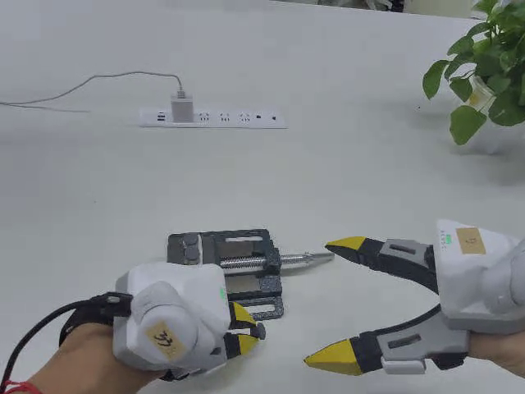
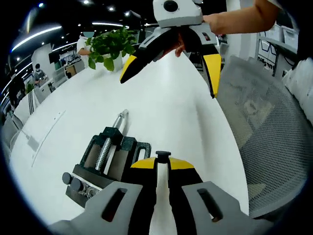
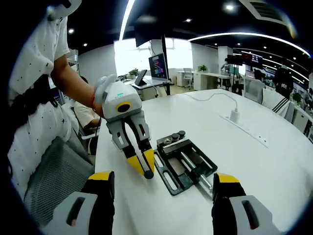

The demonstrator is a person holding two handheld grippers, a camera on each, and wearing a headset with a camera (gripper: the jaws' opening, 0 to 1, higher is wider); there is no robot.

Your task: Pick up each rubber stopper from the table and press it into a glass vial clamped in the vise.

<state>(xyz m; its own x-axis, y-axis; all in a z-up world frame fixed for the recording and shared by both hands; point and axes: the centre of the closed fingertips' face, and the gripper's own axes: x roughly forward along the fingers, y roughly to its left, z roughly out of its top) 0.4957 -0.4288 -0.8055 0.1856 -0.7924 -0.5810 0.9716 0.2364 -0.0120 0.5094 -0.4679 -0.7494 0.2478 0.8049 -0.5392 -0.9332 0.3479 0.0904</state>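
A small dark rubber stopper sits pinched between the yellow tips of my left gripper, which is shut on it. In the left gripper view the stopper pokes up from the closed tips. The black vise lies just beyond that gripper, its screw handle pointing right. Right of the vise, my right gripper hangs wide open with nothing between its fingers. From the right gripper view, the left gripper stands tips-down beside the vise, almost touching the table.
A white power strip with a plugged-in charger and cable lies at the back. A potted plant stands far right. The table's near edge and a mesh chair are close to the left gripper.
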